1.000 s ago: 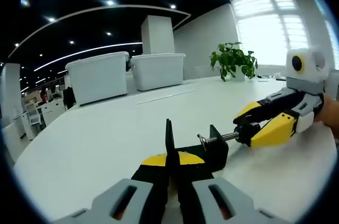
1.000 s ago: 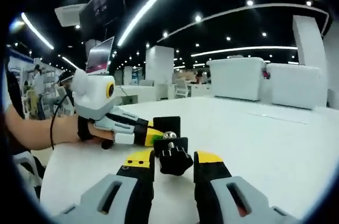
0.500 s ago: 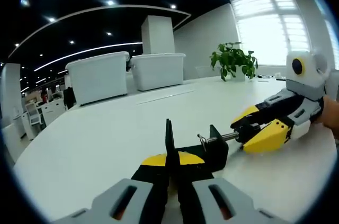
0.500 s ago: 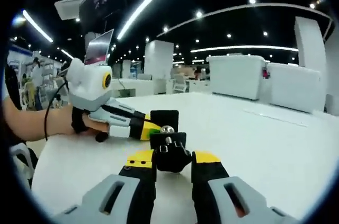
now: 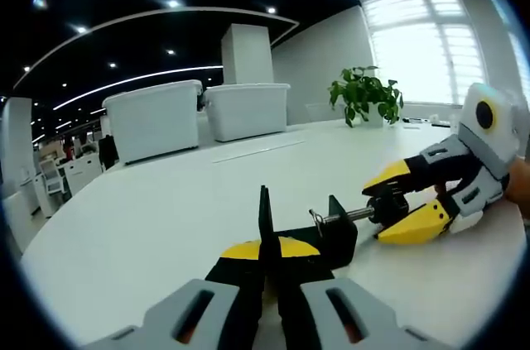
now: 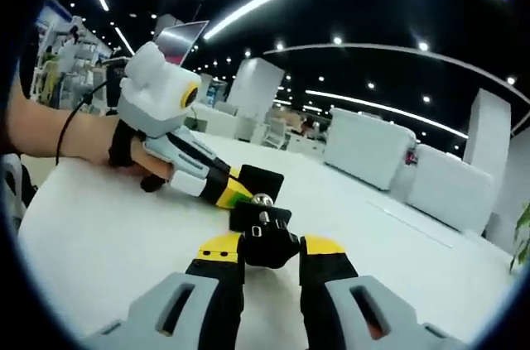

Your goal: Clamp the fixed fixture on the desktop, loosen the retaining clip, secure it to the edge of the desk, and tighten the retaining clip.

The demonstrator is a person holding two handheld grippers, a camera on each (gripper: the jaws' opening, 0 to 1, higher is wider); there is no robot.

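The black clamp fixture [image 5: 308,238] sits on the white table [image 5: 149,226], well in from any edge that shows. The left gripper [image 5: 267,261] has its fingers closed on the fixture's upright black plate, pinning the body in place. The right gripper [image 6: 272,252] has its fingers closed around the black screw knob [image 6: 269,244] at the end of the threaded rod [image 5: 348,215]; in the left gripper view the same gripper comes in from the right with its yellow-tipped fingers [image 5: 414,222] around that knob.

The step in hand looks like loosening the retaining screw, and the main risk is slip at the knob. The knob is small and lobed, and the fingers hold it only at their tips, so a turn of the wrist could roll the fingers off it without turning the screw. If the right gripper twists off the rod's axis, the side load could lever the whole fixture.

That would test the left grip. It holds a thin plate by its edge, so torque from the screw may rotate the fixture between the fingers or tip it on the smooth table.

A further risk is backing the screw out too little, so the clamp mouth will not fit over the table edge, or too far, so the pad end drops off. How wide the mouth stands now I cannot tell.
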